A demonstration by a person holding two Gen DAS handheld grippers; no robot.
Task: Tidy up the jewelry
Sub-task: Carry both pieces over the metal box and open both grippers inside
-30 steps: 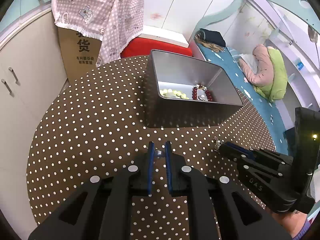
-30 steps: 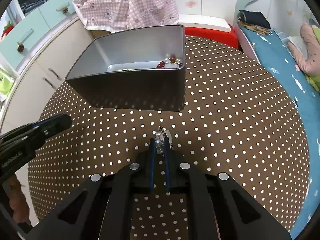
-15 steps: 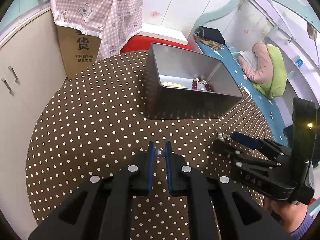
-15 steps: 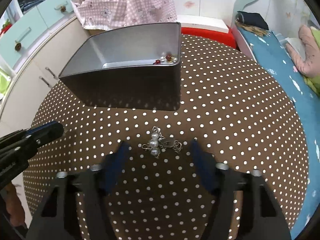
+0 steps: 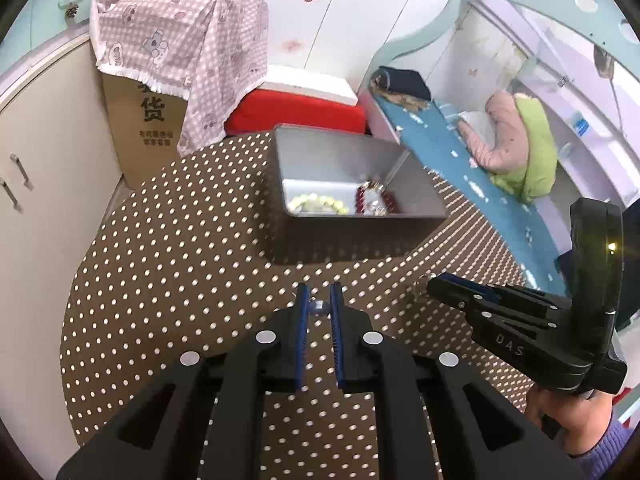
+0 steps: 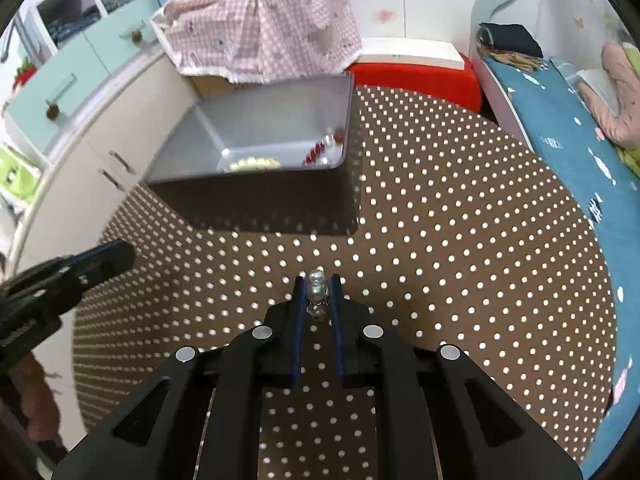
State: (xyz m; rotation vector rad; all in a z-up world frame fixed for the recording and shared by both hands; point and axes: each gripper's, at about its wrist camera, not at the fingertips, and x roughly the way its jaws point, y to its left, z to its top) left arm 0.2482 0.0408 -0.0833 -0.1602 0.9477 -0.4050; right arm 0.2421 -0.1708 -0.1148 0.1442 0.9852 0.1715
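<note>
My right tongs are closing on a pearl brooch, which sits pinched between the blue pads just above the dotted brown worktop. My left tongs are nearly shut on a small clear piece I cannot identify. The silver tin stands beyond, holding a pale bead bracelet and a red bead bracelet.

Open dotted tabletop all round — only the metal tin blocks.
</note>
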